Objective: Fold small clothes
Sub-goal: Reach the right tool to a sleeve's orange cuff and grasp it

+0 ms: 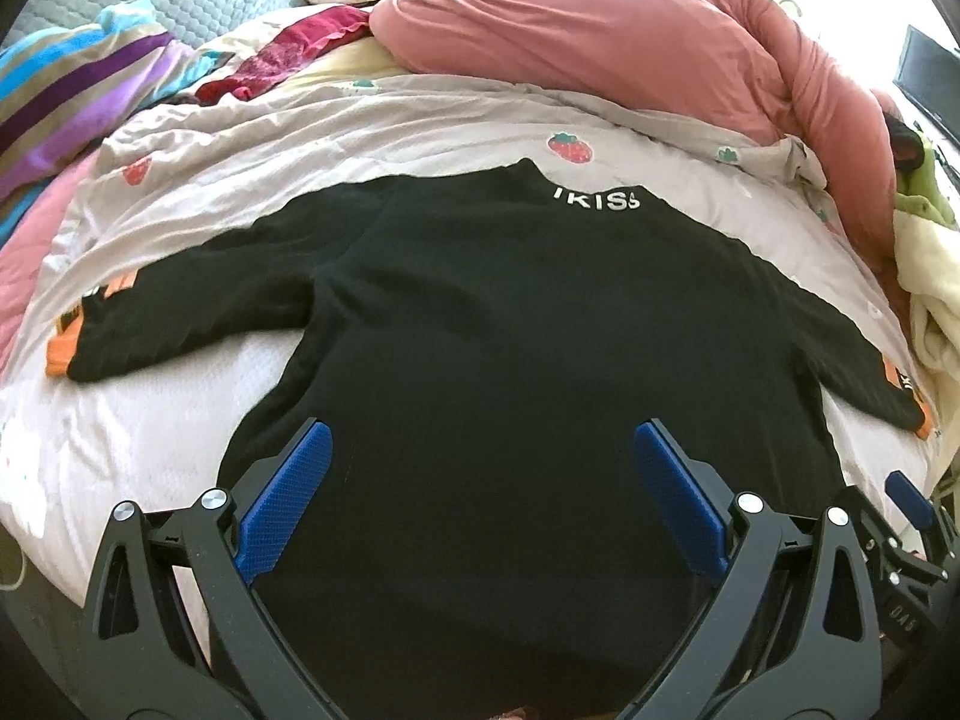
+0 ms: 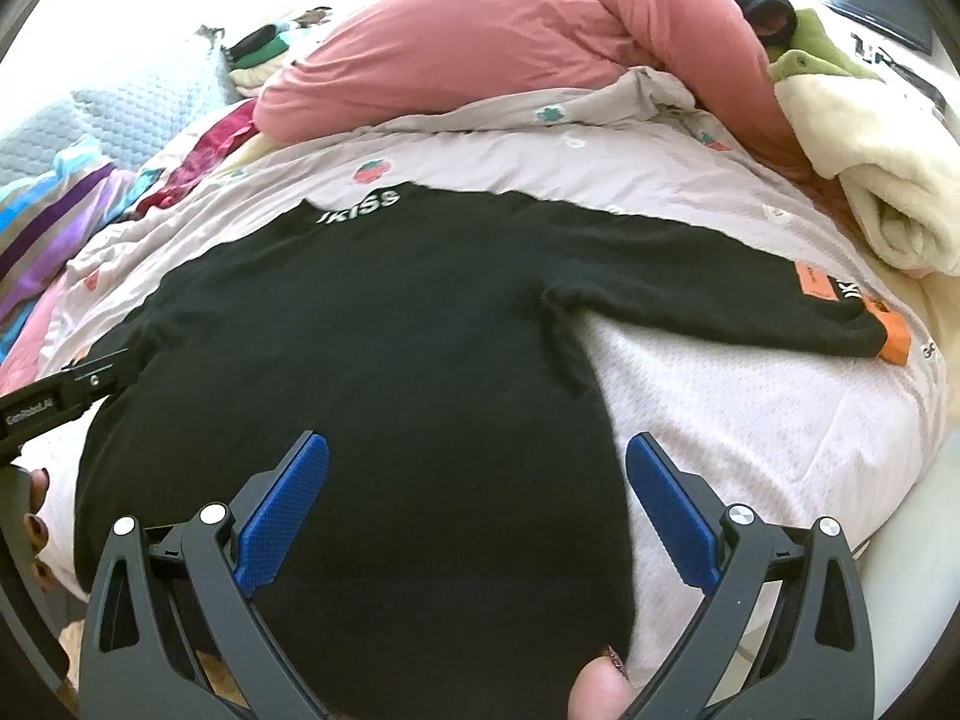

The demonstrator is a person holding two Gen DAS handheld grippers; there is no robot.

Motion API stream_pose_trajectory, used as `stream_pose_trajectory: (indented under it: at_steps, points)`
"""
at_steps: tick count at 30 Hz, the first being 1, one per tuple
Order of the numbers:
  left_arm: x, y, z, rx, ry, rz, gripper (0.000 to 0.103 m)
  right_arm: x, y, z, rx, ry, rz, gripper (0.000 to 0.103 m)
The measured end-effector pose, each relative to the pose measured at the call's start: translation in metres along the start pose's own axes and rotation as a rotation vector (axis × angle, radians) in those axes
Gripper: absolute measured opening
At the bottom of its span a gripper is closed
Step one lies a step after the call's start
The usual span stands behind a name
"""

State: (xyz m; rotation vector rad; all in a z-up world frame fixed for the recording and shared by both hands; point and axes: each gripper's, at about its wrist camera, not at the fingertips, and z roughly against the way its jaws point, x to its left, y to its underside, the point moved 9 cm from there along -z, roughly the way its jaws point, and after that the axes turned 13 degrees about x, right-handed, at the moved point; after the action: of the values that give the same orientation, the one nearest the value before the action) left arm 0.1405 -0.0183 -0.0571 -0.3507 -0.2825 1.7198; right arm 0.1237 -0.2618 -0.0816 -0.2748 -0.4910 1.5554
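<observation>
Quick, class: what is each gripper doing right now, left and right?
Left gripper: open, holding nothing, above the black long-sleeved top with orange cuffs.
Right gripper: open, holding nothing, above the same top.

Bare sheet [image 2: 750, 420] lies open beside the black top [image 1: 510, 330]; the pink duvet [image 1: 600, 30] heaps behind it.
</observation>
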Motion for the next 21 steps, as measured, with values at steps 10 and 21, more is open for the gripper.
stream_pose_trajectory:
  at_steps: [10, 21]
  points:
    - [-0.023, -0.033, -0.018, 0.018, 0.011, -0.034, 0.095, -0.049, -0.024, -0.021, 0.029, 0.039, -0.107, 0.099]
    - [-0.048, -0.058, -0.051, 0.059, 0.026, -0.065, 0.095, -0.140, -0.047, -0.032, 0.036, 0.117, -0.323, 0.099]
